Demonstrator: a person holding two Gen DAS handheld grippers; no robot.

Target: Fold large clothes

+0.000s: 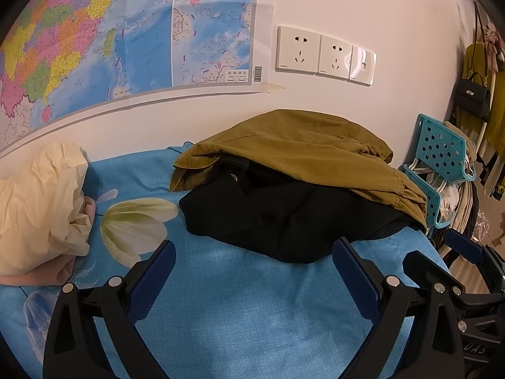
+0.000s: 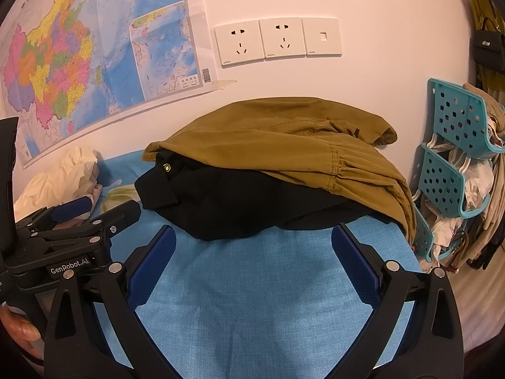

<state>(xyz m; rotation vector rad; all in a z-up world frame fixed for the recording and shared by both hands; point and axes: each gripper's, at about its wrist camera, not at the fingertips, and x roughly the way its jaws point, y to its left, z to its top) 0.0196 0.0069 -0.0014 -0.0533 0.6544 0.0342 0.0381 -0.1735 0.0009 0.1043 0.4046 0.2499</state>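
clothes pile (image 1: 293, 183) lies just beyond both splayed, empty grippers (image 1: 252, 252) (image 2: 252, 237).

Olive-brown garment (image 2: 284, 132) over black garment (image 2: 240, 208); blue flower-printed bedsheet (image 1: 246, 309)

Left hand-held gripper (image 1: 254, 254) and right hand-held gripper (image 2: 252, 240) gape, side by side.

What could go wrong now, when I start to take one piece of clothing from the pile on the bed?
The mustard garment lies on the black garment, so pulling the black one first may drag both. The mustard edge hangs beside the turquoise rack; a sideways pull might snag it. The left hand-held gripper and right hand-held gripper are open and close together, so they might collide when reaching.
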